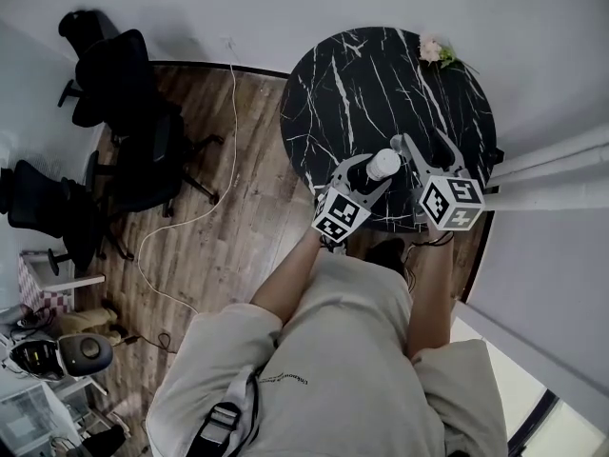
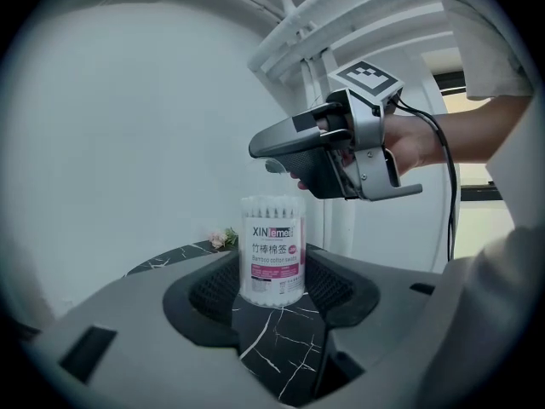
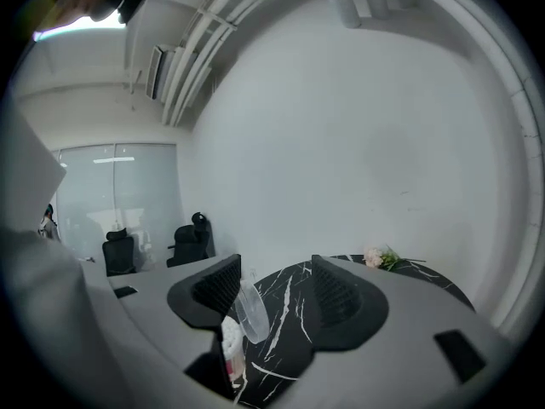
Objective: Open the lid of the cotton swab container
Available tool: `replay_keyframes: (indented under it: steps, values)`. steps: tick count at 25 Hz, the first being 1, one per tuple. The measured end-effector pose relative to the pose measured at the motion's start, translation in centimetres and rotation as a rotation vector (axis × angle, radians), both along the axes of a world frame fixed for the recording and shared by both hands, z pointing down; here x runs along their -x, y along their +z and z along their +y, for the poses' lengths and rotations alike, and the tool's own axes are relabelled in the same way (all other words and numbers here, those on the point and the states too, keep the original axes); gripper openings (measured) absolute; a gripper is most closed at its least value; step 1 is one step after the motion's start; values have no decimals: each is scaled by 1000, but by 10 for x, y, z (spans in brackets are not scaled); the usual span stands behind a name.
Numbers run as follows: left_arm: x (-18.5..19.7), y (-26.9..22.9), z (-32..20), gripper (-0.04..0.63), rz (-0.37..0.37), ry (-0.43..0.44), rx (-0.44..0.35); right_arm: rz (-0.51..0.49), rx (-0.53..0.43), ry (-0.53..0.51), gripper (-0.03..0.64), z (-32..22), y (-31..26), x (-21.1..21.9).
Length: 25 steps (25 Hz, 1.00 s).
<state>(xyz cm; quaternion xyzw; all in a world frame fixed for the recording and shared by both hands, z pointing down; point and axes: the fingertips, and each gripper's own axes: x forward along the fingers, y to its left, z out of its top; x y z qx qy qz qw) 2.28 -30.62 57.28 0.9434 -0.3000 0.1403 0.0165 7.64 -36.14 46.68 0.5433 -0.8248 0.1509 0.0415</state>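
Note:
The cotton swab container (image 2: pixel 272 250), a clear tub with a white and pink label, stands on the black marble table (image 1: pixel 362 74) with its top uncovered and swab tips showing. My left gripper (image 2: pixel 272 281) is shut on its sides; the head view shows the container (image 1: pixel 383 165) at the left gripper (image 1: pixel 373 172). The clear lid (image 3: pixel 249 313) hangs tilted against the left jaw of my right gripper (image 3: pixel 272 292), whose jaws stand wide apart. From the left gripper view the right gripper (image 2: pixel 266 153) hovers just above the container, with the lid (image 2: pixel 274 166) at its tip. The open container (image 3: pixel 228 348) shows below.
A small pink flower sprig (image 1: pixel 435 50) lies at the table's far edge. Black office chairs (image 1: pixel 133 131) and a white cable (image 1: pixel 190 222) are on the wooden floor to the left. White pipes (image 1: pixel 552 174) run along the wall on the right.

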Motion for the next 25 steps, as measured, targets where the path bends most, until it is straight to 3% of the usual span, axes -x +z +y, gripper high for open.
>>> replay_keyframes:
  steps: [6,14,25]
  values:
    - [-10,3,15,245,9,90,16,-6,25,95,276,1,14,-31]
    - [-22,-6,25,245,17,152,8,116,78,228,276,2,37,-60]
    - [-14,-17,18,245,32,127,-6,111,138,190,276,6,61,-42]
